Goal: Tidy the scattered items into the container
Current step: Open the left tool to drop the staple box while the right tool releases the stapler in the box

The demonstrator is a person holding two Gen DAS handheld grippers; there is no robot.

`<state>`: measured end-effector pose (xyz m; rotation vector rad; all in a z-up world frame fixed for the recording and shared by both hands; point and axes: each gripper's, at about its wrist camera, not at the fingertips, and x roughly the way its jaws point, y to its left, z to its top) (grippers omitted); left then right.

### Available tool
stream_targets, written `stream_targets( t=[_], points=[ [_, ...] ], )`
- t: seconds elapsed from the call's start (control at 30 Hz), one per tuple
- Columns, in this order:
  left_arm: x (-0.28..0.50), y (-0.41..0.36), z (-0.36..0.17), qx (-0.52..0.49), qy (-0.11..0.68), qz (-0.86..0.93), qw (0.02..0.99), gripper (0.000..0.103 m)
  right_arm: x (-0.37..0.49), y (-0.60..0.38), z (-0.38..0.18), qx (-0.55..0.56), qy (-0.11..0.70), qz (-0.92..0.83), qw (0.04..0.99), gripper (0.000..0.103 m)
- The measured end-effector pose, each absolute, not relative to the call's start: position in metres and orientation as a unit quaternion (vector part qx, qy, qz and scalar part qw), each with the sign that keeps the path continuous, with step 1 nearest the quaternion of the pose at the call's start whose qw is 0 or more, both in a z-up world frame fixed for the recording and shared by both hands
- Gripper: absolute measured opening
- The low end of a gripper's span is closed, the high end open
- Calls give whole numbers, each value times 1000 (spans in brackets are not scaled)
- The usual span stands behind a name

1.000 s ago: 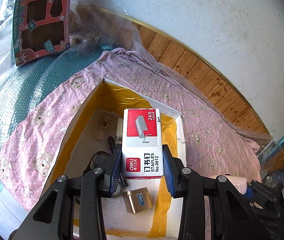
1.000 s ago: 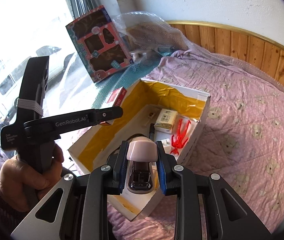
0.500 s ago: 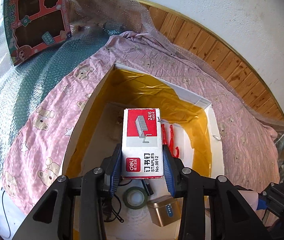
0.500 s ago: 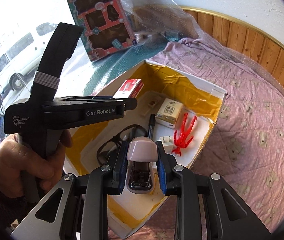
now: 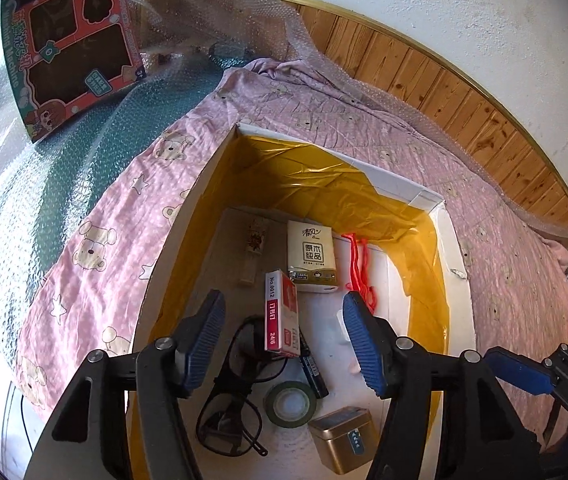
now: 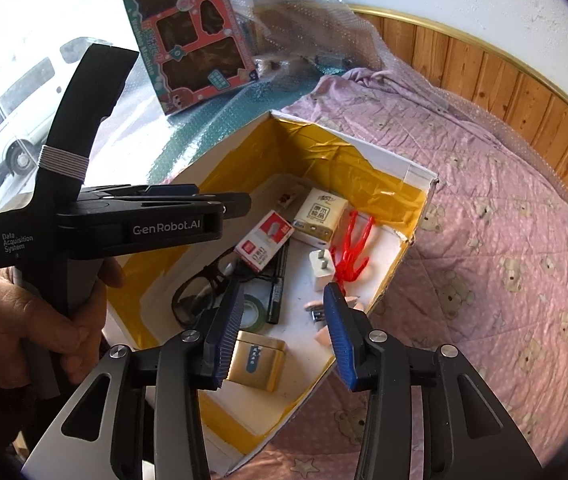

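Staples and stapler have both just been let go. A second ago the left gripper (image 5: pixel 284 344) was clamped on the red-and-white cardboard box of staples (image 5: pixel 281 316) and the right gripper (image 6: pixel 281 330) on the pink-topped stapler (image 6: pixel 324 316); now both sets of blue-padded tongs stand wide apart with nothing between them, poised above the container.

The staple box lies inside the white cardboard box lined with yellow foil (image 5: pixel 203 184), resting across the black-framed spectacles (image 5: pixel 227 404) and a dark marker pen (image 5: pixel 312 368), just in front of the cream tissue packet (image 5: pixel 312 256). The stapler sits on the box floor beside the white plug adapter (image 6: pixel 321 268), partly hidden behind the right tong's pad. Also in there are a red plastic clip (image 6: pixel 350 248), a roll of green tape (image 5: pixel 290 404) and a gold tin (image 6: pixel 257 360).

Judging by the pink bear-print quilt (image 6: pixel 504 240) around the box, I see nothing loose left on it in these views, so the tidying looks close to finished; what lies behind the grippers I cannot say.
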<state>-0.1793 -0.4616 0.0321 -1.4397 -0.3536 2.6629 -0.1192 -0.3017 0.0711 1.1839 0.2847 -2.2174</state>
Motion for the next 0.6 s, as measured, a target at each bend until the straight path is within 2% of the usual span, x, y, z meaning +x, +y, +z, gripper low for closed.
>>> stream_targets(
  t=[0.2, 0.43, 0.6],
  points=[
    [-151, -460, 45, -458, -102, 882, 44, 62, -99, -301, 70, 453, 147, -822, 312, 45],
    [-106, -448, 64, -436, -76, 896, 41, 68, -84, -292, 64, 484, 162, -800, 314, 45],
    [-84, -447, 73, -425, -90, 900, 44, 68, -73, -292, 71, 477, 169, -800, 324, 45]
  ],
)
